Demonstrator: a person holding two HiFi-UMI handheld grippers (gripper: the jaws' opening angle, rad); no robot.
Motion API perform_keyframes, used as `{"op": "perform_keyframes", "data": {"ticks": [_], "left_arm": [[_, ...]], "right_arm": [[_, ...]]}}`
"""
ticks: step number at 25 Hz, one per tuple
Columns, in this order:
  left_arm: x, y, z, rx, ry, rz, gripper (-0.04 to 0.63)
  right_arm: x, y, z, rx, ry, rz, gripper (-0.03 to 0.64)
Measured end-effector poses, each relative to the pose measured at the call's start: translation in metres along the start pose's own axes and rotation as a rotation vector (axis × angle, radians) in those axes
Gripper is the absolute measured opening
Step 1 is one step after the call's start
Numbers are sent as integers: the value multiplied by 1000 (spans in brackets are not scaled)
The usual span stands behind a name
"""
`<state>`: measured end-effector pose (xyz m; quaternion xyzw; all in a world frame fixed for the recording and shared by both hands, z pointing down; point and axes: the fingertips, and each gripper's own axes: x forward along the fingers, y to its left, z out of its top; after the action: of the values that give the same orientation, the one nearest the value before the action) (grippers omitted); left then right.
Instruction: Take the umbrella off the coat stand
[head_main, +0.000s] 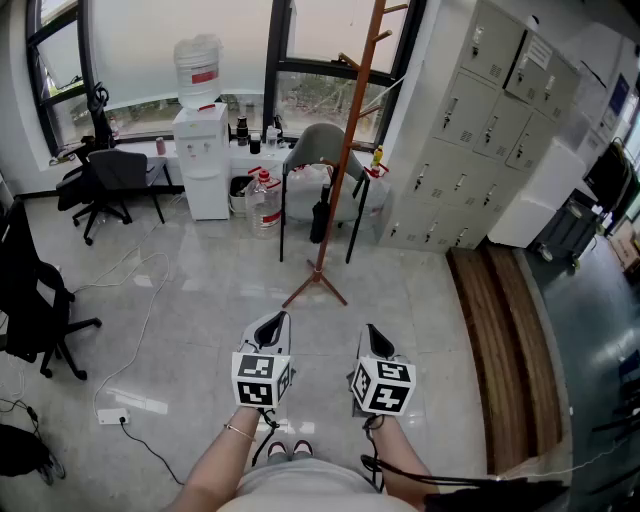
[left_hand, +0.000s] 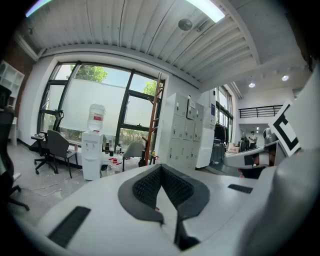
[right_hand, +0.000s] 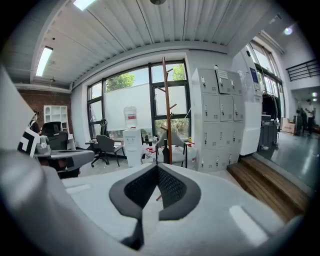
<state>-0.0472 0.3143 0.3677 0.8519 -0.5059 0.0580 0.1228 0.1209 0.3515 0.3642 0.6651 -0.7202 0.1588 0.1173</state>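
Observation:
A tall brown wooden coat stand (head_main: 345, 150) rises from the tiled floor straight ahead, a few steps away. A black folded umbrella (head_main: 320, 214) hangs low against its pole; the right gripper view shows the umbrella (right_hand: 165, 150) as a dark shape beside the coat stand (right_hand: 166, 110). The stand (left_hand: 153, 120) also shows in the left gripper view. My left gripper (head_main: 272, 322) and right gripper (head_main: 375, 336) are held side by side near my body, well short of the stand. Both point at it with jaws together and nothing between them. The left gripper (left_hand: 161, 168) and right gripper (right_hand: 157, 168) look empty in their own views.
A grey chair (head_main: 320, 150) stands just behind the stand, with a water dispenser (head_main: 202, 160) and a water jug (head_main: 263, 200) to its left. Grey lockers (head_main: 480, 120) and a wooden step (head_main: 510, 350) line the right. Black office chairs (head_main: 110, 180) and a power strip (head_main: 112, 415) with cable lie left.

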Motion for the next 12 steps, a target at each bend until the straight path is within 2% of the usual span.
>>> {"op": "perform_keyframes", "data": {"ticks": [12], "left_arm": [[-15,15,-8,14,17,-1,3]], "right_arm": [[-3,16,-4,22,-10,-22,5]]}}
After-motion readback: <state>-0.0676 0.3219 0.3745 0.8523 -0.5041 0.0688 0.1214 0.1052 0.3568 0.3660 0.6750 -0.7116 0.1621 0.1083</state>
